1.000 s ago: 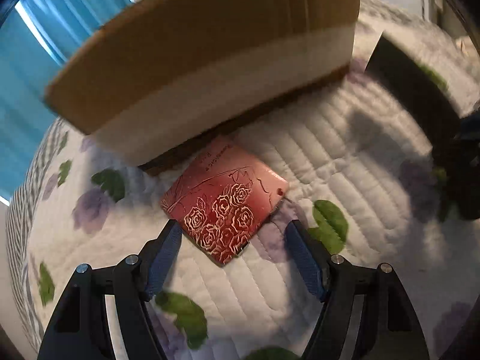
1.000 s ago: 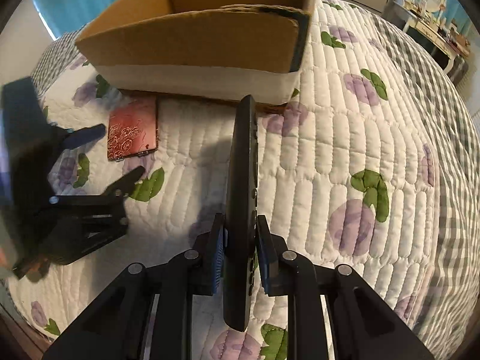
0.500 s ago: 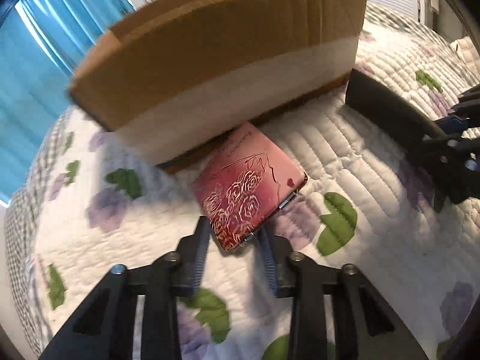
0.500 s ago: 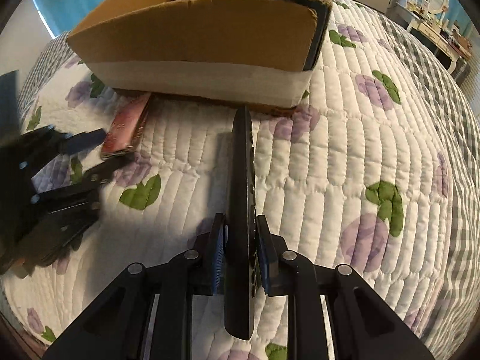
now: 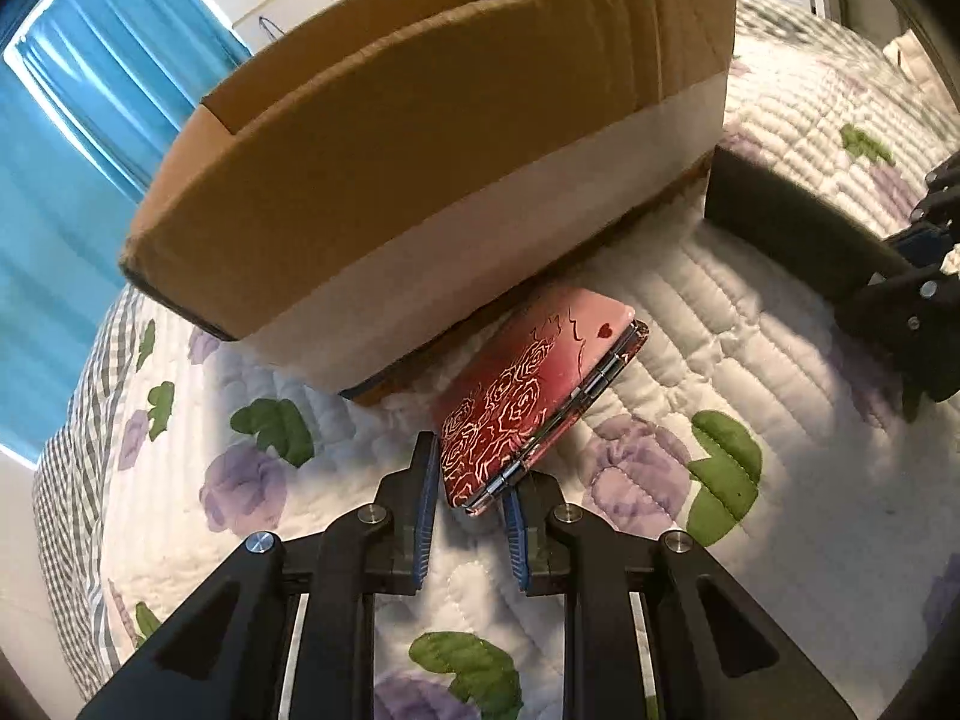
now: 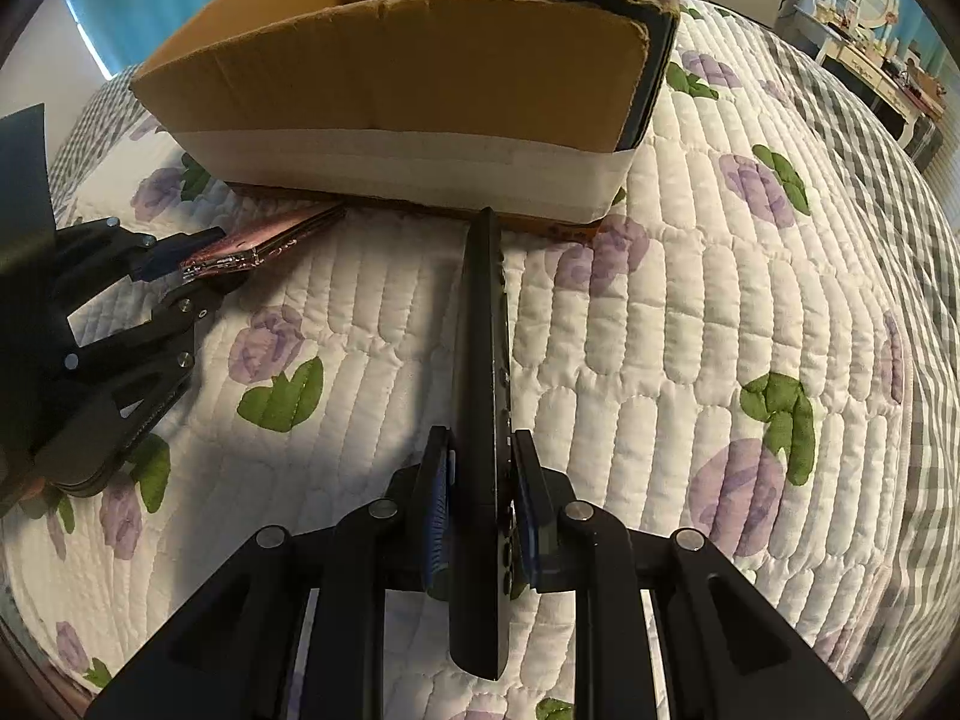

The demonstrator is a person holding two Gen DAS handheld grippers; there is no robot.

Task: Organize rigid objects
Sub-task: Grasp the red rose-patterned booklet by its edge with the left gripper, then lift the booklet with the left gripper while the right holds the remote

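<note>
Left wrist view: the left gripper (image 5: 465, 501), its fingers just closing, pinches the near corner of the flat red rose-patterned metal case (image 5: 528, 402) at lower centre, far end by the brown cardboard box (image 5: 420, 168) on the quilted bed (image 5: 750, 360).

Right wrist view: the right gripper (image 6: 480, 510) clamps a slim black remote control (image 6: 480, 390) edge-up at centre, tip near the box.

Cardboard box (image 6: 408, 78) wall blocks ahead; quilt (image 6: 690, 312) rightward seems clear

I can read no words, brands or numbers anywhere; the red case (image 5: 528, 396) pinched in my left gripper (image 5: 468, 501) bears only etched roses and a small heart, and the buttons on the black remote (image 6: 480, 396) are too small to read.
</note>
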